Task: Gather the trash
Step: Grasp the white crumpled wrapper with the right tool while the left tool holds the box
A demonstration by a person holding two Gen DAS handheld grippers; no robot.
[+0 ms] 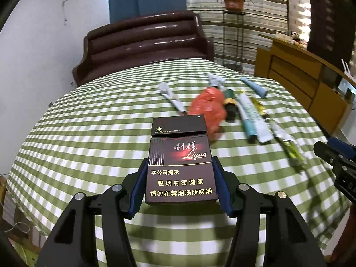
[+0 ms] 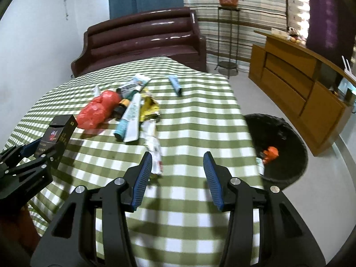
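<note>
The left gripper (image 1: 180,178) clamps a dark maroon cardboard cigarette pack (image 1: 179,169), lid ajar. The right gripper (image 2: 176,178), half open, holds nothing. To its right sits the black-lined round bin (image 2: 287,133); carry the pack level and release directly above it.

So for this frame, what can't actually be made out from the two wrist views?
- Cigarette pack: whether it is empty; left wrist view, its half-open lid hides the inside.
- Trash bin: most of its contents; right wrist view, dark liner and the table edge cover it. Only one orange scrap shows.
- Dark bottle: partly hidden by the red bag.
- Wrapper text: blurred.
- Right gripper: nothing between its fingers.
</note>
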